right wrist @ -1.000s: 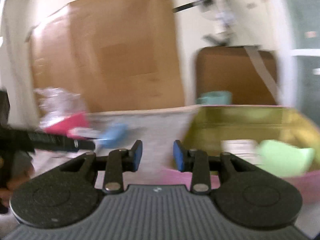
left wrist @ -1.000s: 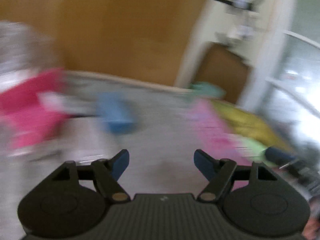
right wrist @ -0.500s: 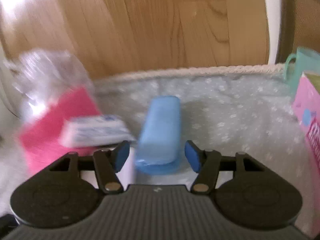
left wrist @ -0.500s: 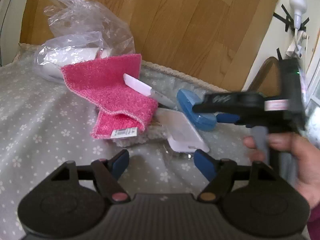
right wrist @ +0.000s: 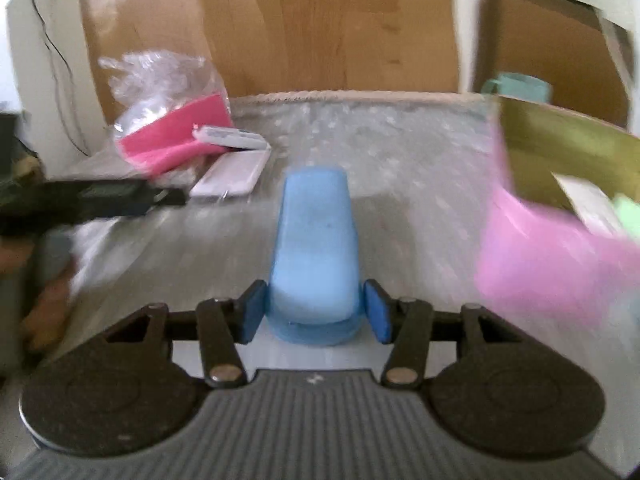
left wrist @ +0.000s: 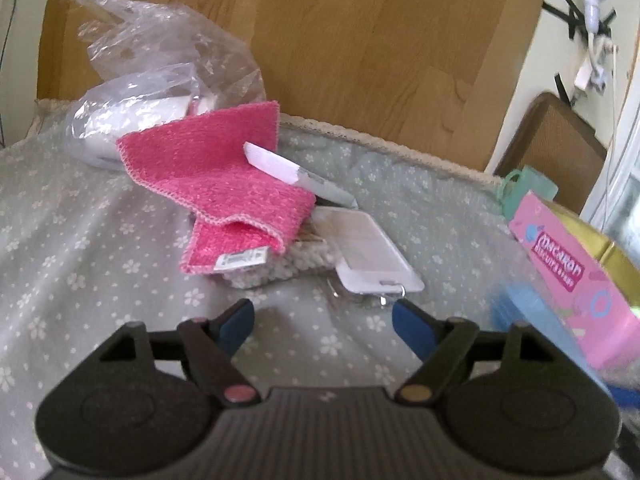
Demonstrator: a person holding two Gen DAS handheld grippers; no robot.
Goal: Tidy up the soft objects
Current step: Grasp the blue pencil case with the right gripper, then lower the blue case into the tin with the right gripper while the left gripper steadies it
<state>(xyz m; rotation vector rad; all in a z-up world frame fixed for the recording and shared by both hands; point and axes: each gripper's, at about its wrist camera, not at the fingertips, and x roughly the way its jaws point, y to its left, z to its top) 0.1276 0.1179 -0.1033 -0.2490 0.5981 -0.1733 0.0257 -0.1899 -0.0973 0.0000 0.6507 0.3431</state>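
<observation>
My right gripper [right wrist: 316, 312] is shut on a light blue soft case [right wrist: 314, 256] and holds it lengthwise between its blue pads, just left of the pink box [right wrist: 532, 264]. The case shows as a blue blur in the left wrist view [left wrist: 516, 312]. My left gripper [left wrist: 322, 318] is open and empty above the flowered grey cloth [left wrist: 100, 248], just short of a folded pink cloth [left wrist: 224, 192], a white card holder [left wrist: 368, 256] and a white packet [left wrist: 296, 174]. In the right wrist view the pink cloth [right wrist: 168, 148] lies at the far left.
A crumpled clear plastic bag [left wrist: 160, 80] with white contents lies behind the pink cloth. The pink box [left wrist: 580, 280] has a gold inside [right wrist: 560, 152] holding a green item [right wrist: 628, 216]. A teal cup [left wrist: 528, 188] stands behind it. A wooden board [left wrist: 360, 40] backs the table.
My right gripper has closed on the blue case and carried it right, toward the pink box. My left gripper stays open and has held its place before the pink cloth.
</observation>
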